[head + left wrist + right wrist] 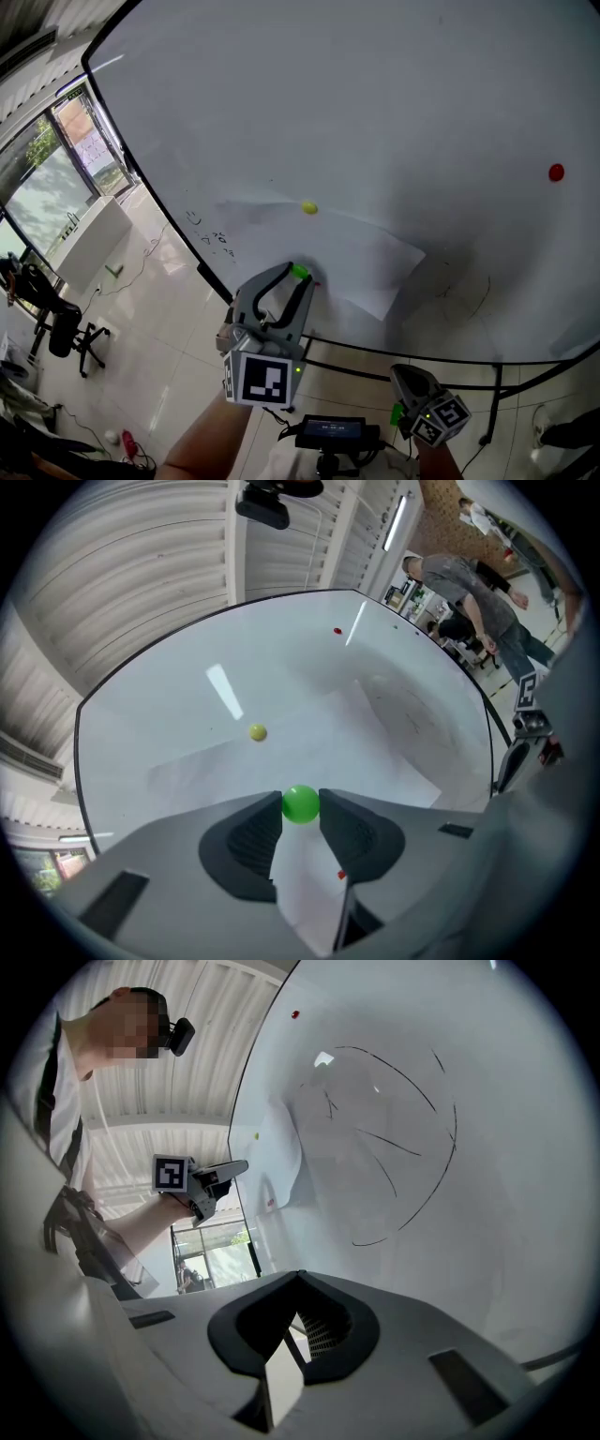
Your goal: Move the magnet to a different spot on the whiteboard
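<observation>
My left gripper (301, 275) is shut on a small green ball magnet (299, 272), pinched between its fingertips. It points at the whiteboard (394, 103), close to the lower left edge of a paper sheet (375, 258); whether the magnet touches the board cannot be told. In the left gripper view the green magnet (301, 803) sits between the two dark pads (258, 832). A yellow magnet (309, 208) holds the sheet's top. A red magnet (556, 172) is far right on the board. My right gripper (410, 377) hangs low, shut and empty, its tips (298, 1277) meeting.
Black pen curves (412, 1147) mark the board's right part. A small red spot (317, 281) shows by the sheet's edge. The board's stand bars (492, 394) run below. An office chair (61, 328) stands at the left. People (469, 583) stand beyond the board's far end.
</observation>
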Demonstrator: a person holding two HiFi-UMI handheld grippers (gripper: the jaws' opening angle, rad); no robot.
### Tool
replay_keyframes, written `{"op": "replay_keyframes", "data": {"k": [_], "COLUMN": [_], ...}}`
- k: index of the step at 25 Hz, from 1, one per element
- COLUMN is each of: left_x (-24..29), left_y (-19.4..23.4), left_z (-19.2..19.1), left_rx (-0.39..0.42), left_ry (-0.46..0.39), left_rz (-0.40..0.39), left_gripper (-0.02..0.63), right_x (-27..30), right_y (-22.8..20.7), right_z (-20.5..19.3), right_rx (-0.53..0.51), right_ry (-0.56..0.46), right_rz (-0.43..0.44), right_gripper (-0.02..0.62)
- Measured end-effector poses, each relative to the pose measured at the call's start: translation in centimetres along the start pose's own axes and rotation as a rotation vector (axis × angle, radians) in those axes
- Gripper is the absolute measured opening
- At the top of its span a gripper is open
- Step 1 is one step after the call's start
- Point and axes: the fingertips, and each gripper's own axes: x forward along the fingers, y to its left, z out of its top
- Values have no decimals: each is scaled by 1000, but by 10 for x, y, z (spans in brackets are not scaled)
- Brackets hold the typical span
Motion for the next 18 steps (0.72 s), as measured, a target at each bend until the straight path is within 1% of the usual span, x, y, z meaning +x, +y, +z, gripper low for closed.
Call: {"op": "replay_keyframes", "data": {"k": [2,3,7,10,14,18], "left_x": [-4,-7,-26,-44,-76,-117], "left_y": [0,1,5,13,25,35], "left_z": [0,-1,-5,-14,-33,-63], "left_rx": [-43,-55,-57,-75,-118,-207], "left_ry": [-49,-57,-66,-77,-50,7], "left_rz": [-27,-34,-52,-58,-67,-76], "left_gripper": [153,153,153,153,153,153], "right_x": [-1,-1,0,7,15,24], "right_y": [6,10,26,41,70,100], "right_z": [-2,-3,-4,-4,-2,-3], "right_rx": [0,1,-8,-29,-46,-71], "right_ry": [2,3,5,-3,-4,2], "right_rz": [-2,-5,-18,-16,-8,2], "right_gripper": [30,29,29,30,29,29]}}
